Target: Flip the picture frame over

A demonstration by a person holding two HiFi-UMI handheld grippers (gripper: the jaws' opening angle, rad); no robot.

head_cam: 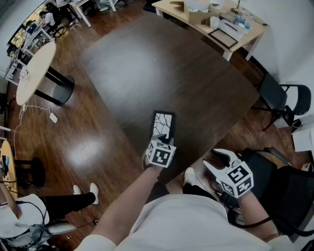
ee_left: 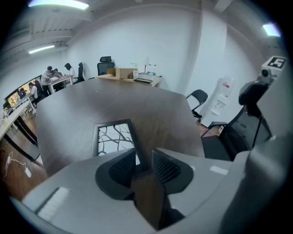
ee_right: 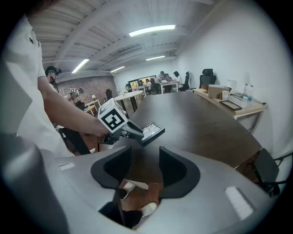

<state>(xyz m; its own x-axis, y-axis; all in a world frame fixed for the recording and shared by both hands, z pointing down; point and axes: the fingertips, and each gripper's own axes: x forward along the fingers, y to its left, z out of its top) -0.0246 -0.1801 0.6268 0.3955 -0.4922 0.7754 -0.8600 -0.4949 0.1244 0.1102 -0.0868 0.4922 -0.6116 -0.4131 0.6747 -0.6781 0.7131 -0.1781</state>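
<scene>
The picture frame has a black border and a white picture of black branches, facing up. It lies near the front edge of the dark table. My left gripper is shut on the frame's near edge. In the left gripper view the frame's border runs in between the jaws of my left gripper. The right gripper view shows the frame held by the left gripper, its near end seemingly a little raised. My right gripper hangs open and empty off the table's front right edge, over the floor.
A light wooden desk with boxes, bottles and another dark frame stands at the back. Black chairs are on the right. A round white table is at the left, and a seated person's legs at the lower left.
</scene>
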